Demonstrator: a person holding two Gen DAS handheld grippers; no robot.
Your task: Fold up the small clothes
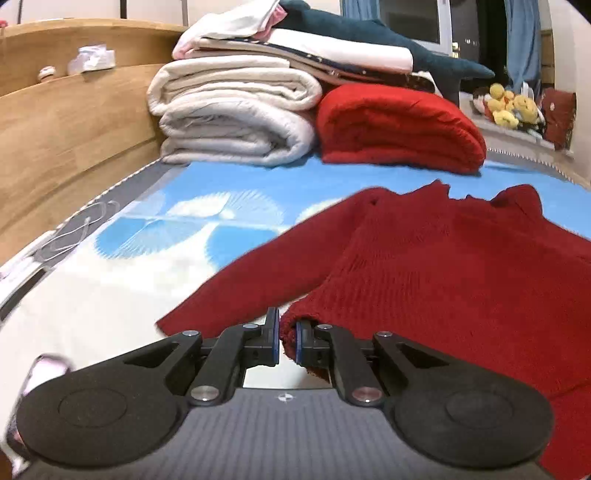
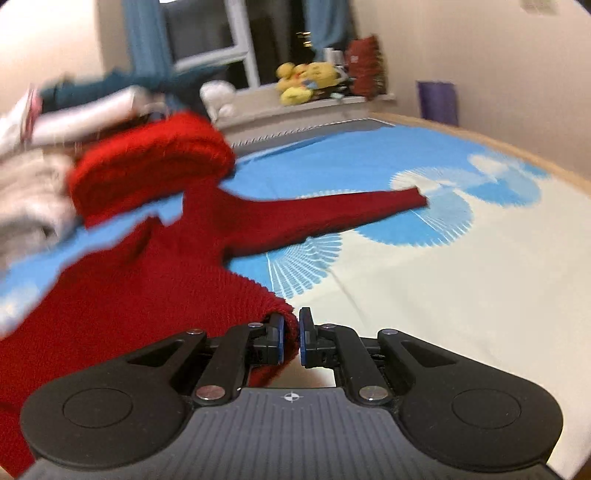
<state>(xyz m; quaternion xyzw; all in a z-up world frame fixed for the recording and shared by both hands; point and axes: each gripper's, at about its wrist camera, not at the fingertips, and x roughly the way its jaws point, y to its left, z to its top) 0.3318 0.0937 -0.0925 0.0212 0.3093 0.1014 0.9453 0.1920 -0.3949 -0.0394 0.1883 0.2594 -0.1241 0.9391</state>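
Observation:
A small dark red knitted sweater lies on the blue and white bed sheet, collar away from me. My left gripper is shut on its lower left hem corner, which bunches between the blue pads. In the right wrist view the sweater spreads to the left with one sleeve stretched out to the right. My right gripper is shut on the lower right hem corner. The right view is blurred by motion.
Folded white blankets and a folded bright red blanket are stacked at the head of the bed, a dark plush shark on top. A wooden headboard runs along the left. Yellow plush toys sit on the windowsill.

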